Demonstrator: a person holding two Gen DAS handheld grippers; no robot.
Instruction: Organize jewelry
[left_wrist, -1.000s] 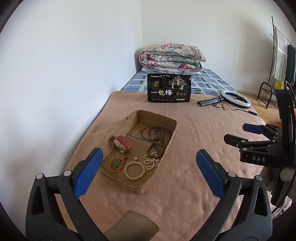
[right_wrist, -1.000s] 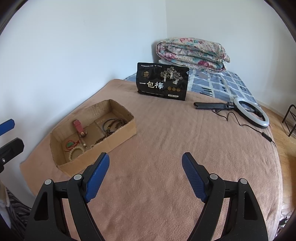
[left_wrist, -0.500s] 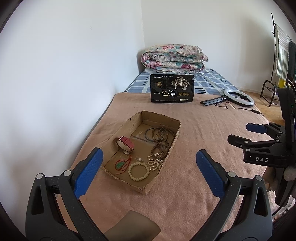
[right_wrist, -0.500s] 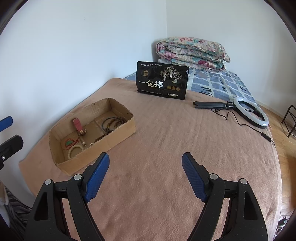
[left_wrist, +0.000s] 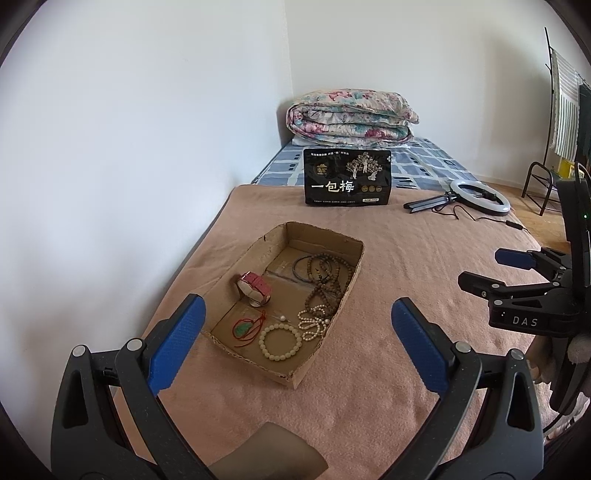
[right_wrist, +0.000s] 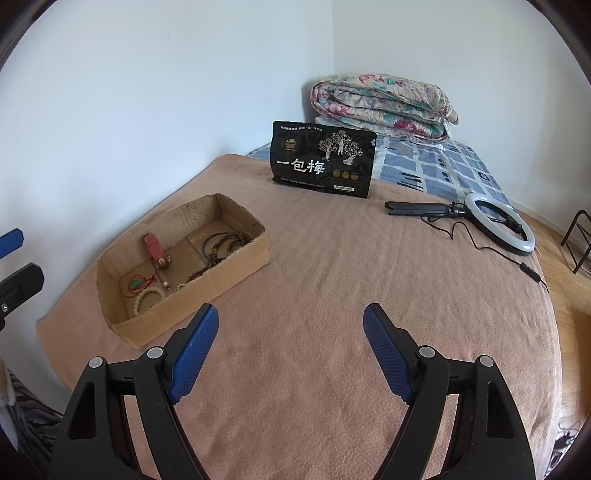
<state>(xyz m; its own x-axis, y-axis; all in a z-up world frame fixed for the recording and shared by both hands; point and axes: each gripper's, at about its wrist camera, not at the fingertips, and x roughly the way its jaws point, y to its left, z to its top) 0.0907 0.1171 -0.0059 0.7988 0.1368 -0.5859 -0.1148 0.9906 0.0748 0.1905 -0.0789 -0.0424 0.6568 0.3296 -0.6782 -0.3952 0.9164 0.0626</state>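
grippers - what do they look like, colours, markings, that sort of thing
Both the left gripper and the right gripper have black plastic frames with silver rivets and blue textured pads. In the left wrist view the right gripper's body shows white "DAS" lettering.

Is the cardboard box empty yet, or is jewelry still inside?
Not empty. The cardboard box holds a pink watch, cream bead bracelet, brown beads and a green pendant.

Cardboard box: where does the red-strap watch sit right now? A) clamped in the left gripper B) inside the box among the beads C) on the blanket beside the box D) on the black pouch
B: the watch stands inside the cardboard box, near the dark bead strand; both grippers are open and hold nothing.
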